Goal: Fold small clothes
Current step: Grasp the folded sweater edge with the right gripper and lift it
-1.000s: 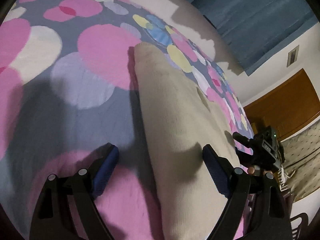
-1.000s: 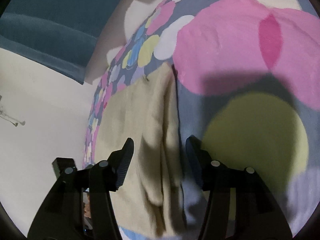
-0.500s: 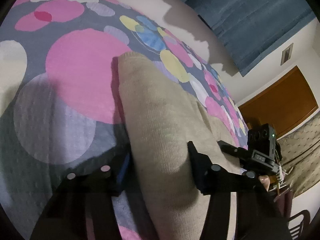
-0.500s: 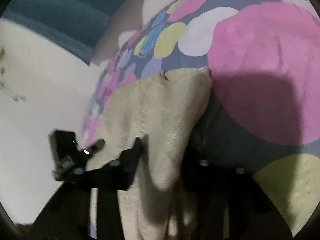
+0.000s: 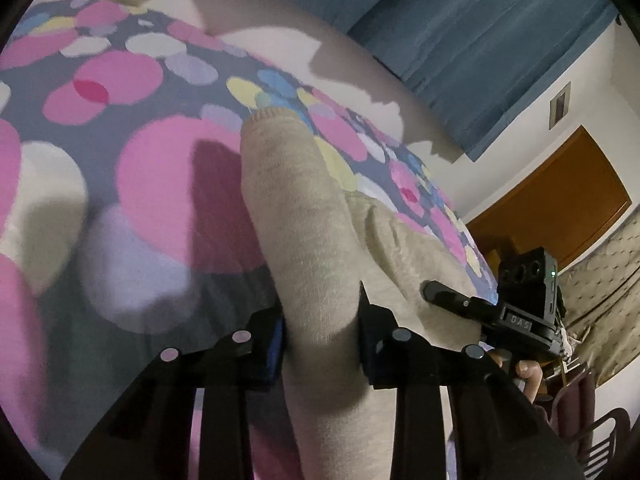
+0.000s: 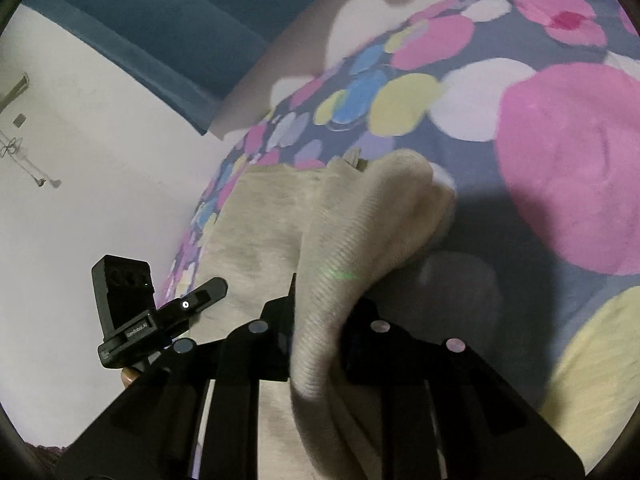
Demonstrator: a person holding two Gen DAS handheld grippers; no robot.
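Left gripper [image 5: 320, 336] and right gripper [image 6: 320, 336], jaws just closing, each pinch an edge of the beige garment [image 5: 304, 216] at frame centre, on the spotted bed [image 5: 132, 168]. Best lift both edges evenly, keeping the fold straight.

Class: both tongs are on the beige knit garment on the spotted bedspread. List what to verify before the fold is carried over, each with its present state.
1. Left tongs closed on a ridge of the beige garment: ok; jaws have just been closing.
2. Right tongs closed on a fold of it: ok, likewise just closing.
3. Gripped edges lifted off the bedspread: ok.
4. Both grips at matching corners: cannot tell.
5. Spotted bedspread beyond the garment free of other items: ok.
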